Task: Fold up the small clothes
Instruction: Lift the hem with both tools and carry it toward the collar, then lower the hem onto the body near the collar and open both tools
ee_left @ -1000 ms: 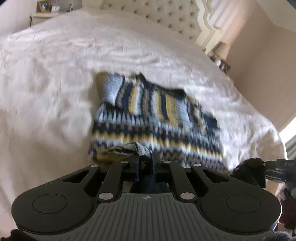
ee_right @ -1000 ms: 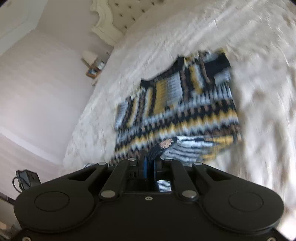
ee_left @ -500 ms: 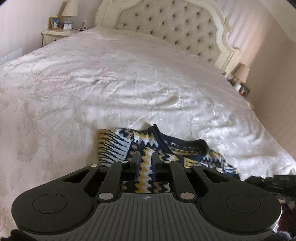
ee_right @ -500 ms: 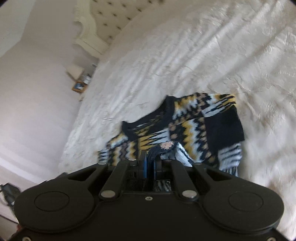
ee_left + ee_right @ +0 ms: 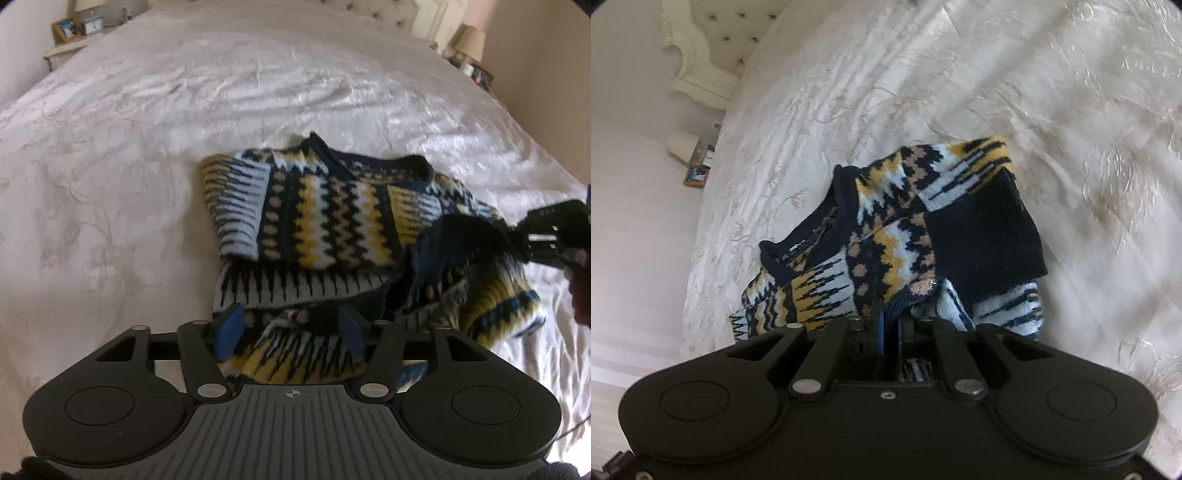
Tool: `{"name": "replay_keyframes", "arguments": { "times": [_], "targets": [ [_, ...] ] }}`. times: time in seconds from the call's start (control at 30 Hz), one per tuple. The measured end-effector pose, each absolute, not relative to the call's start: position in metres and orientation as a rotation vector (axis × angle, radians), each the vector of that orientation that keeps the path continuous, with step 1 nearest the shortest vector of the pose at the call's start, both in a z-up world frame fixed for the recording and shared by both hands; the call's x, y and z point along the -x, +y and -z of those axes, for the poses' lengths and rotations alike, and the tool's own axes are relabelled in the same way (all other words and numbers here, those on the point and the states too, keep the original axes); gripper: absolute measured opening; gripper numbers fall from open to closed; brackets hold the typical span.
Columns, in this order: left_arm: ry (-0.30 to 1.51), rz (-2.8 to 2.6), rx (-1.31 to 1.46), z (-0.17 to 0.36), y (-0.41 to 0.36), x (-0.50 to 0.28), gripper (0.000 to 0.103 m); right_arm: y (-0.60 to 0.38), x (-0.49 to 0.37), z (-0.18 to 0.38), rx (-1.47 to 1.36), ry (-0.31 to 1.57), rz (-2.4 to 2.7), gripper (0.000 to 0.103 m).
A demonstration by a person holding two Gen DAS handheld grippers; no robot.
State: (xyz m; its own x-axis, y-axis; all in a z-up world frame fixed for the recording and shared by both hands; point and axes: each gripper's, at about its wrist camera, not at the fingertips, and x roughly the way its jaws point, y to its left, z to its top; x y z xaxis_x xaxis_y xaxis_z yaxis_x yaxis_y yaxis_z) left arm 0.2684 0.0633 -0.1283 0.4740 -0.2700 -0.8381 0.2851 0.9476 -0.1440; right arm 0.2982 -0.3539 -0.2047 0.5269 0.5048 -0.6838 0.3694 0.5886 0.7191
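Observation:
A small knitted sweater (image 5: 325, 221) in navy, yellow, white and pale blue zigzags lies folded over on the white bedspread (image 5: 147, 129). My left gripper (image 5: 291, 332) stands over its near edge with the jaws opening; the blue pads (image 5: 231, 328) sit apart with the knit lying loose between them. My right gripper (image 5: 890, 326) is shut on the sweater's (image 5: 897, 236) hem. In the left wrist view the right gripper (image 5: 517, 230) shows at the far right, holding that end of the sweater lifted off the bed.
A tufted cream headboard (image 5: 705, 48) stands at the far end of the bed. Nightstands with lamps (image 5: 471, 40), a clock and framed photos (image 5: 64, 27) flank it. The bedspread stretches wide around the sweater.
Both grippers carried the hem up over the sweater toward its neckline, folding it in half. The left gripper's jaws have parted and let go of the knit; the right still holds.

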Motion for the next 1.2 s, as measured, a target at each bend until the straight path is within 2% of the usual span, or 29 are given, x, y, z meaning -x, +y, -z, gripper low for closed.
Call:
{"name": "replay_keyframes", "arguments": {
  "times": [0.13, 0.37, 0.57, 0.63, 0.7, 0.77, 0.9, 1.07, 1.13, 1.2],
  "targets": [
    [0.979, 0.422, -0.052, 0.127, 0.063, -0.276, 0.064, -0.353, -0.299, 0.207, -1.005, 1.062, -0.064, 0.015],
    [0.848, 0.438, 0.112, 0.115, 0.08, -0.296, 0.072, -0.341, -0.309, 0.208, -1.022, 1.066, 0.019, 0.019],
    [0.867, 0.494, 0.078, 0.122, 0.078, -0.3, 0.076, -0.341, -0.305, 0.204, -1.04, 1.046, 0.055, 0.023],
    [0.888, 0.507, 0.083, 0.129, 0.079, -0.301, 0.078, -0.342, -0.3, 0.198, -1.042, 1.016, 0.048, 0.034],
    [0.93, 0.517, 0.077, 0.137, 0.078, -0.304, 0.078, -0.343, -0.295, 0.19, -1.04, 0.977, 0.042, 0.056],
    [0.99, 0.528, 0.058, 0.147, 0.072, -0.31, 0.078, -0.347, -0.29, 0.182, -1.034, 0.929, 0.037, 0.06],
    [1.021, 0.566, 0.018, 0.16, 0.056, -0.32, 0.078, -0.356, -0.282, 0.172, -1.024, 0.874, 0.052, 0.06],
    [1.035, 0.609, 0.003, 0.167, 0.037, -0.328, 0.075, -0.356, -0.282, 0.158, -0.812, 0.891, 0.03, 0.06],
    [1.046, 0.614, -0.008, 0.171, 0.032, -0.329, 0.054, -0.349, -0.288, 0.157, -0.681, 0.92, -0.008, 0.06],
    [1.051, 0.605, -0.033, 0.174, 0.027, -0.33, 0.052, -0.34, -0.296, 0.159, -0.575, 0.945, -0.055, 0.061]
  ]
}}
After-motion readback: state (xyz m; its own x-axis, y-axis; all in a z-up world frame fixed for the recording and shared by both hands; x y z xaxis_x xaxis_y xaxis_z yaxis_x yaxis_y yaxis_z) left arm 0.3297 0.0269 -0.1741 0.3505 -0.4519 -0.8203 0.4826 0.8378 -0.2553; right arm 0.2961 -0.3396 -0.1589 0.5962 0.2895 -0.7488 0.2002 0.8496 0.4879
